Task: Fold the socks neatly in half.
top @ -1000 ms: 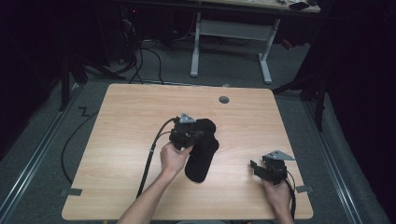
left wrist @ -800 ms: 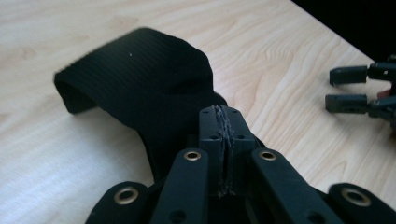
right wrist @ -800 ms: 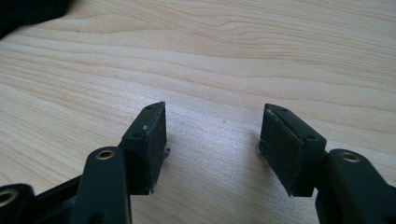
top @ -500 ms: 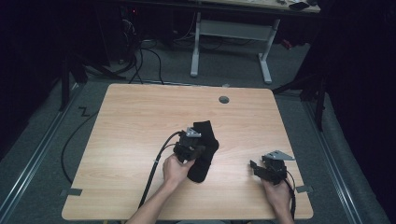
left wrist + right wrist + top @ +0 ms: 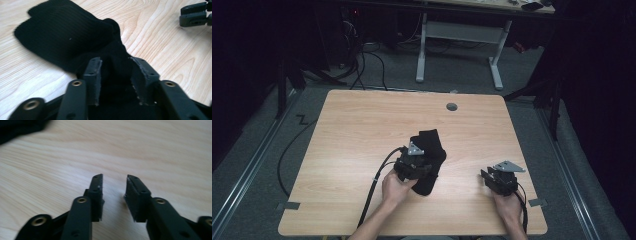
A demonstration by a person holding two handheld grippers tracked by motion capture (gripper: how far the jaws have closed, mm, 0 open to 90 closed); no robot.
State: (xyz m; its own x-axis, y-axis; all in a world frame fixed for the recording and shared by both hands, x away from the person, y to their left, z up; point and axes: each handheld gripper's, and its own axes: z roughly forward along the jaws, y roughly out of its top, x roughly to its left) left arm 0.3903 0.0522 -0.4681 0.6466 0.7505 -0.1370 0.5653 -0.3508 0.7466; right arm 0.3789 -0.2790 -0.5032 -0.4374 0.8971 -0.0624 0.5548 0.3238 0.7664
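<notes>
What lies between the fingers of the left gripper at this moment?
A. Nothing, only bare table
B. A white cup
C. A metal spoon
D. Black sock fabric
D: in the left gripper view, the black sock runs between the fingers of the left gripper, which stand apart on the wooden table.

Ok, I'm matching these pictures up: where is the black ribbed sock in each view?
High view: black ribbed sock at table centre, under the left claw.
Left gripper view: upper left to centre, running between the jaws.
Right gripper view: top left corner.
Shared landmark: light wood-grain tabletop.
</notes>
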